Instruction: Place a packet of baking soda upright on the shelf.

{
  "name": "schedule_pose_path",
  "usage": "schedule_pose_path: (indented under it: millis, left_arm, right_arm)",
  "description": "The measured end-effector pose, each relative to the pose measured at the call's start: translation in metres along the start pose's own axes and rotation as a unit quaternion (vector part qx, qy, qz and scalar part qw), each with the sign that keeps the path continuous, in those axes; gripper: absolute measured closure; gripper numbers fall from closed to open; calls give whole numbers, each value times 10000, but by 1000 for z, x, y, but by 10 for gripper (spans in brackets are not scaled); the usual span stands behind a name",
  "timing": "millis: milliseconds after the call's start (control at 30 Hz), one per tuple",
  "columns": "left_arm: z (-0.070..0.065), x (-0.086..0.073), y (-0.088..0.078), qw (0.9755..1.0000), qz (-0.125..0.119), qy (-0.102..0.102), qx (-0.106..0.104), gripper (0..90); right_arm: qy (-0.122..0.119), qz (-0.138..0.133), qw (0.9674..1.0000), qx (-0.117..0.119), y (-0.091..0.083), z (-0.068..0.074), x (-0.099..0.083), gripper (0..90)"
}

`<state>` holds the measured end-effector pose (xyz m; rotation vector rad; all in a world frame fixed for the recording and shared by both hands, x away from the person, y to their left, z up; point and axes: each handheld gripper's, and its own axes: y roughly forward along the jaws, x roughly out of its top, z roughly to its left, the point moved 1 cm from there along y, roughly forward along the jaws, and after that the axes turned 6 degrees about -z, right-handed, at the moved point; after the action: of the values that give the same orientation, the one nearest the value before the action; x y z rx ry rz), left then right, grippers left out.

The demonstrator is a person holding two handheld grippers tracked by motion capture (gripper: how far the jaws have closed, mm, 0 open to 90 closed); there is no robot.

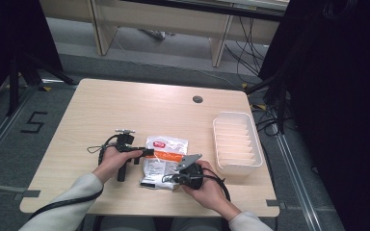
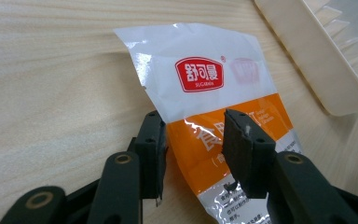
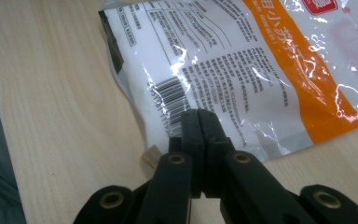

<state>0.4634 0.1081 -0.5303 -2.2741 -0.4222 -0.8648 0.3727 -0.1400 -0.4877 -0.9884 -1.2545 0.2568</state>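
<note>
Near the tabletop's [image 1: 125, 101] front edge, the right gripper [image 3: 199, 122], jaws pressed together, pins the snack packet's [image 1: 163, 161] near edge, apparently steadying it for the left gripper [image 2: 200, 149], whose spread jaws straddle its side.

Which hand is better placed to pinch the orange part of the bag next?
Left. The left gripper has open jaws straddling the bag's orange band; the right gripper is shut at the barcode edge.

The high view looks forward and down from above the person's side onto the whole pale wooden table [image 1: 125, 103]. Each gripper view sits low and close, facing along its own black jaws. All three share the glossy white-and-orange plastic packet [image 1: 166, 147] [image 2: 205, 93] [image 3: 242, 60].
</note>
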Motion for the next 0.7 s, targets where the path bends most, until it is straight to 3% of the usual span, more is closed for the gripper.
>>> schedule_pose_path:
  millis: [67, 200, 233, 300, 367, 400, 500, 633, 700]
  left_arm:
    - [0, 0, 0, 10000, 3, 5, -8, 590]
    - [0, 0, 1, 10000, -6, -11, -69, 608]
    - [1, 0, 1, 10000, 34, 26, -59, 612]
    - [0, 1, 4, 9999, -65, -108, -112, 636]
    - [0, 1, 5, 9999, -58, -88, -96, 644]
    - [0, 2, 5, 9999, -45, -80, -133, 650]
    - [-2, 2, 4, 9996, -94, -140, -211, 684]
    - [-3, 2, 4, 9996, -111, -105, -258, 709]
    - [-3, 1, 4, 9995, -77, -86, -293, 713]
  right_arm:
    - [81, 25, 10000, -9, 1, 1, -1, 900]
    - [-72, 37, 10000, -27, 2, 0, -1, 900]
    - [0, 86, 9999, -65, 1, 2, -1, 900]
    - [6, 60, 10000, -53, 2, 3, -2, 900]
    - [9, 62, 10000, -33, 1, 3, -2, 900]
    - [-149, 38, 9999, -46, 2, 1, -2, 900]
    - [-185, 60, 9998, -12, 1, 0, -2, 900]
    - [-53, 76, 10000, -2, 1, 2, -2, 900]
    - [-193, 54, 9998, -29, 1, 1, -2, 900]
